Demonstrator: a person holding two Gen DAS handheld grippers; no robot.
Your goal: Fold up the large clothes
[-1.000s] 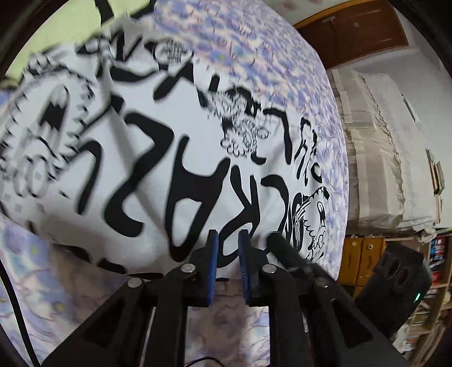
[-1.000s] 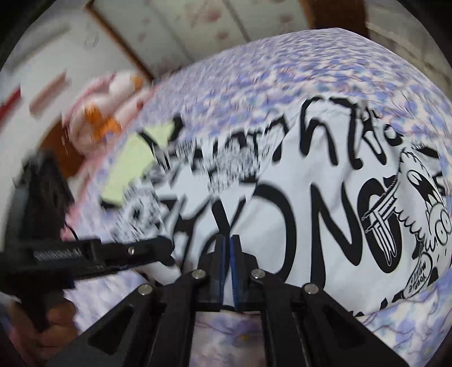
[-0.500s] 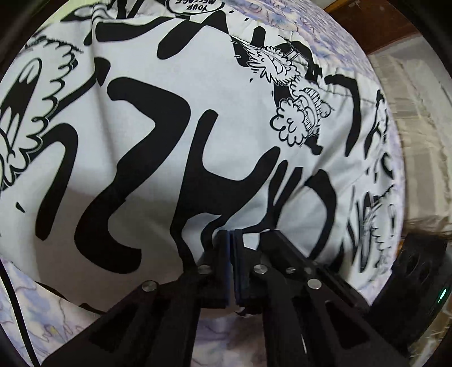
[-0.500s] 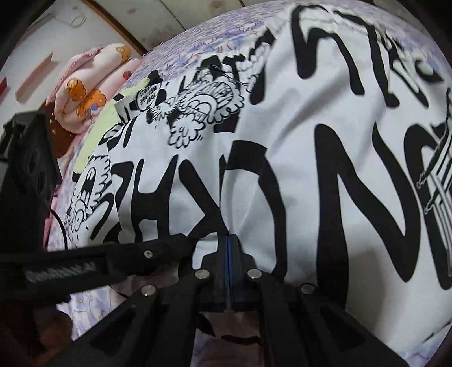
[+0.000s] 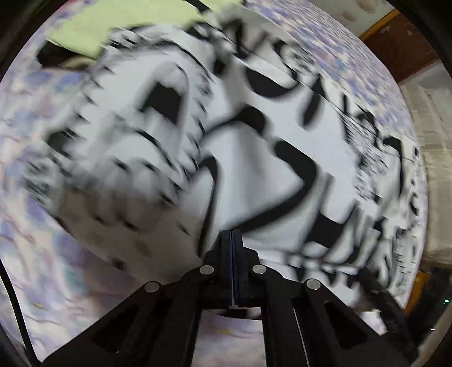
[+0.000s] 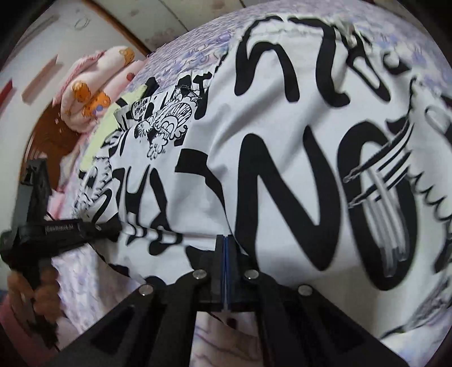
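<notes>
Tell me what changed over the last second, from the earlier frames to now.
The left tool had its jaws apart over the near hem of the printed garment; they closed, and both it and the right tool dropped closer to the cloth, which now fills both views. Both tools are shut at the hem; whether cloth is pinched is unclear. The garment still lies spread on the purple bedsheet, and the pink blanket has not moved.

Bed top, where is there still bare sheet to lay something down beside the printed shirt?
Bare purple sheet beyond the printed shirt, and a strip at its near edge. Crowded toward the pink plush blanket and yellow-green cloth.
</notes>
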